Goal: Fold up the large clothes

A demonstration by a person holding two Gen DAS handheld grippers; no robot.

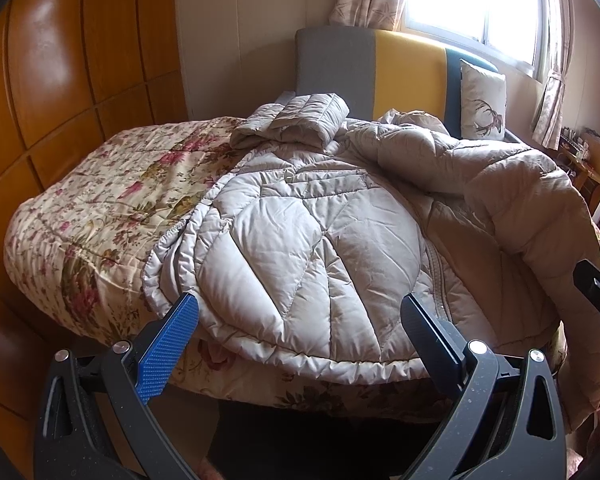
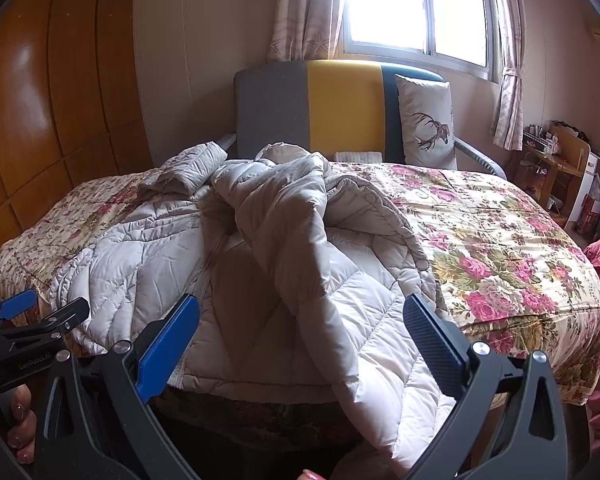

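Puffer coat (image 1: 308, 240) on floral bedspread (image 2: 500, 248), window (image 2: 412, 4) behind.

Setting: home bedroom. Evidence: bed (image 2: 500, 240) with floral quilted cover; upholstered headboard (image 2: 340, 108) in grey, yellow, teal panels; deer-print pillow (image 2: 426, 124) leaning against it. Curtained window (image 2: 412, 8) above. Glossy wooden wardrobe (image 1: 60, 100) along one side. Small cluttered wooden desk (image 2: 556, 160) in far corner.
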